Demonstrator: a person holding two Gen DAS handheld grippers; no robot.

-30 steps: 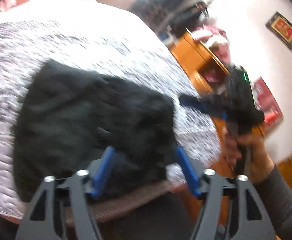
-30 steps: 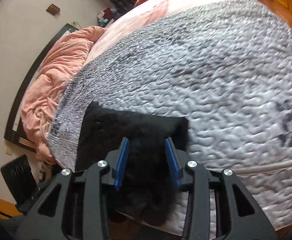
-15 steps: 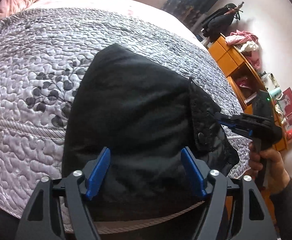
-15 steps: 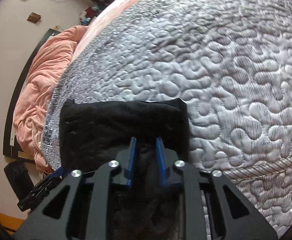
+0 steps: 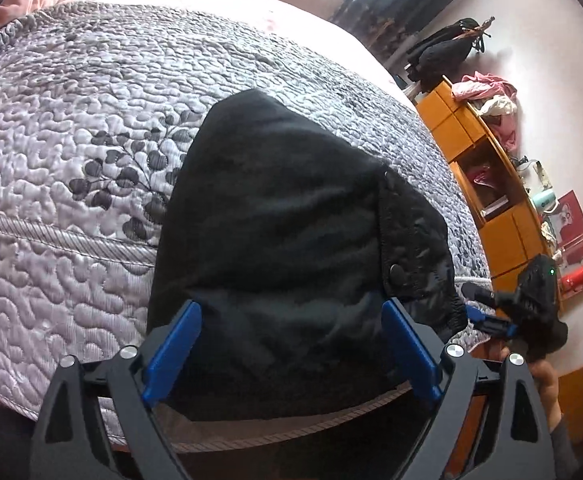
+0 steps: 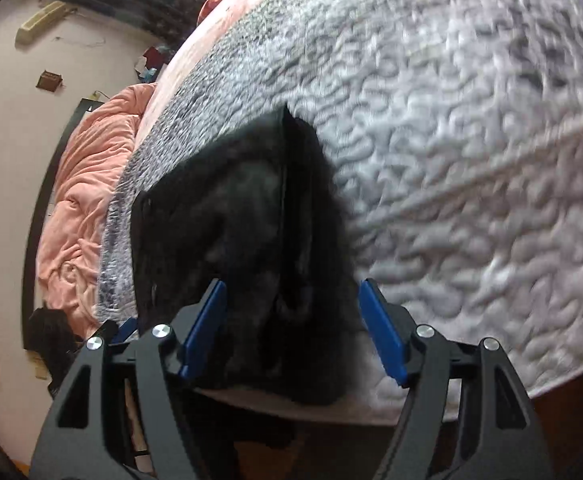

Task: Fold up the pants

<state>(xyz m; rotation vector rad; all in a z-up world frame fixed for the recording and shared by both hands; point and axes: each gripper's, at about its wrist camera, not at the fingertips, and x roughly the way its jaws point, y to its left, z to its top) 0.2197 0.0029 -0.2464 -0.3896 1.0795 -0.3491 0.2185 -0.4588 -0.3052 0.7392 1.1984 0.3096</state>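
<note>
**A:** So how far along is the fold judged to be here?

**B:** Pretty far, it looks like. The pants are seen as a compact black bundle in the lower middle of the left wrist view, lying on the quilted bed right at its near edge. Layers are stacked, and a waistband flap with a snap is visible on the right side of the bundle.

**A:** And the claws?

**B:** The left claw is spread wide, with cloth seen between the blue pads, but nothing is pinched. The right claw is spread wide too in its own view, and nothing is gripped there either. In the left view it's spotted at the lower right, just off the bundle's corner, though its opening can't be read from that angle.

**A:** Anything left to be done?

**B:** Maybe a bit. The near end of the bundle is seen hanging over the bed edge at the bottom of the right view, which is blurred. A final tidy or nudge inward is probably all that's needed.
</note>
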